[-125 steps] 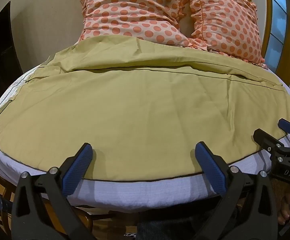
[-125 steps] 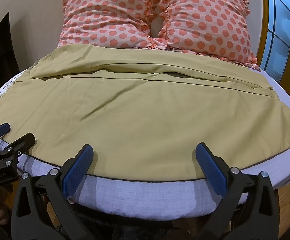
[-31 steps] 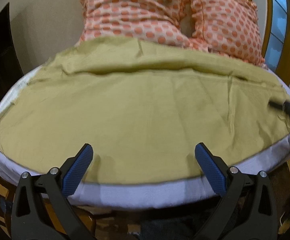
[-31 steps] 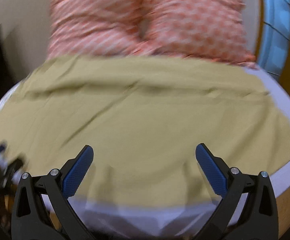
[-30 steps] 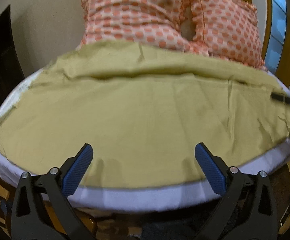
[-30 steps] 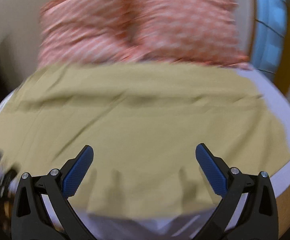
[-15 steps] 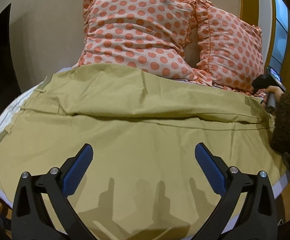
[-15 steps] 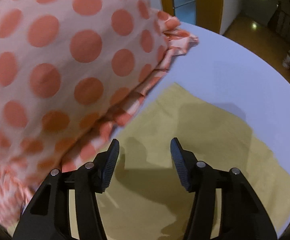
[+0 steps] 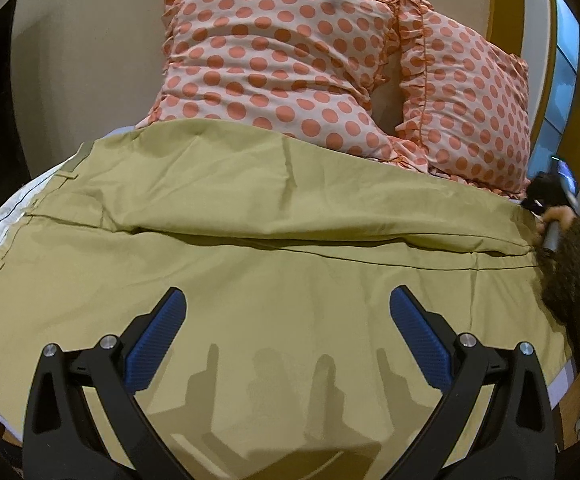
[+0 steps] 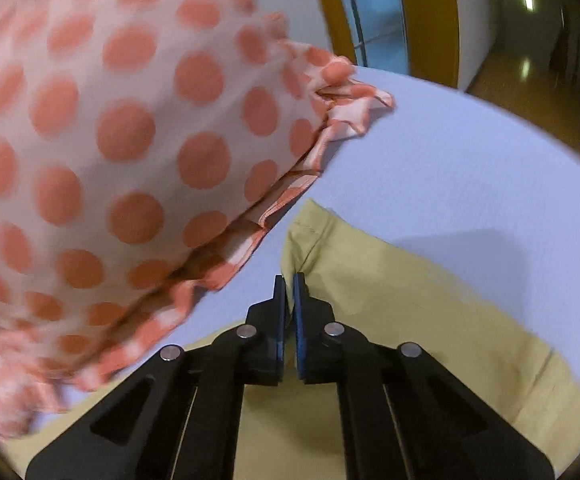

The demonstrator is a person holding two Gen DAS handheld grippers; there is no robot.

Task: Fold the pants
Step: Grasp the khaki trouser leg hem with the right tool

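Note:
Olive-yellow pants lie spread across the white bed, waistband at the left, one leg lying behind the other toward the pillows. My left gripper is open and empty, hovering over the near leg. My right gripper is shut on the far leg's hem corner of the pants, right beside the pillow frill. In the left wrist view the right gripper and its hand sit at the far right end of the pants.
Two pink pillows with orange dots lean against the wall behind the pants; one fills the left of the right wrist view. White bedsheet lies around the hem. A window with wooden frame stands at the right.
My right gripper swung over to the far right hem by the pillows and closed from half open to shut on the hem corner. My left gripper moved forward over the pants, still open.

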